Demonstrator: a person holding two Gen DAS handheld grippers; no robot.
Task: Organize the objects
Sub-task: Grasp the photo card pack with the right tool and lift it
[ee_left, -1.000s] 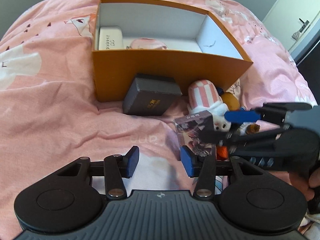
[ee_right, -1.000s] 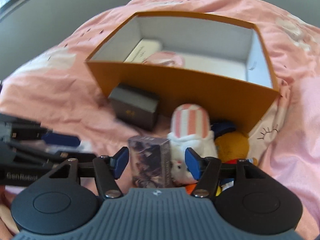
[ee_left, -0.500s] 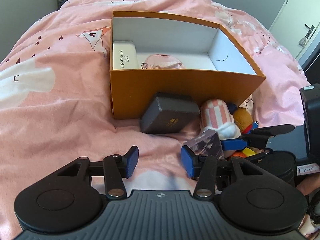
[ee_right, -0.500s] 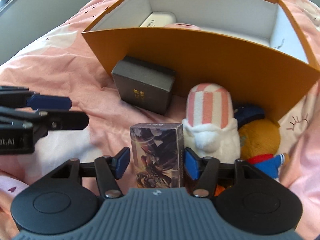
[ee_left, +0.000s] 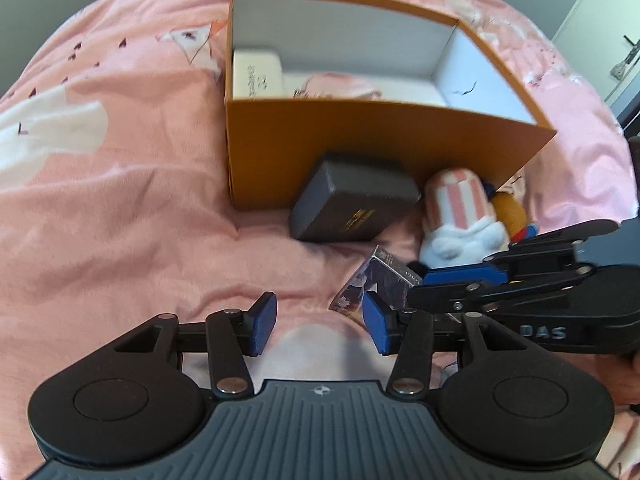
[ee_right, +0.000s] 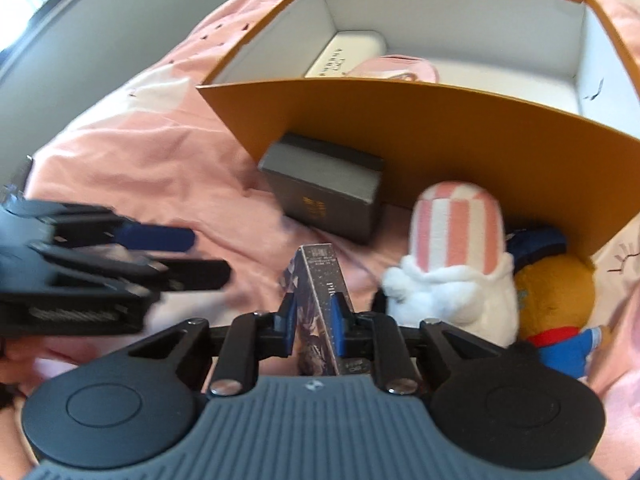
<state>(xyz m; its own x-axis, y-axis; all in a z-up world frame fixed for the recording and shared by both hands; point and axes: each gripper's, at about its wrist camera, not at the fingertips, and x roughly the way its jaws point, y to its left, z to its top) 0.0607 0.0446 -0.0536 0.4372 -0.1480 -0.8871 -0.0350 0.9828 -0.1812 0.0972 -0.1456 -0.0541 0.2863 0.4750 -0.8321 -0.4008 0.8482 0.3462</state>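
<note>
**On the pink bed, your right gripper has the card box**

In front of the orange box (ee_right: pixel 420 136), your right gripper (ee_right: pixel 314 322) has just been closing, and the small printed card box (ee_right: pixel 320 308) now stands between its blue pads, tilted on edge with both pads pressed against its sides. From that wrist view, the dark grey box (ee_right: pixel 324 192) lies at twelve o'clock from the card box, leaning against the orange wall. The pink-and-white striped plush (ee_right: pixel 456 256) sits at two o'clock, with the orange plush doll (ee_right: pixel 556 300) in blue just beside it at three o'clock.

Your left gripper (ee_left: pixel 318 322) hangs over bare pink bedding (ee_left: pixel 120 220), its jaws about half open with nothing between them. In its view the card box shows at one o'clock, touching none of its pads, with your right gripper reaching in from three o'clock.

Inside the orange box, a white case (ee_left: pixel 258 74) lies in the corner at ten o'clock and a pink item (ee_left: pixel 340 86) rests next to it near the front wall; what that item is cannot be told. The far right part of the box floor is bare white.
</note>
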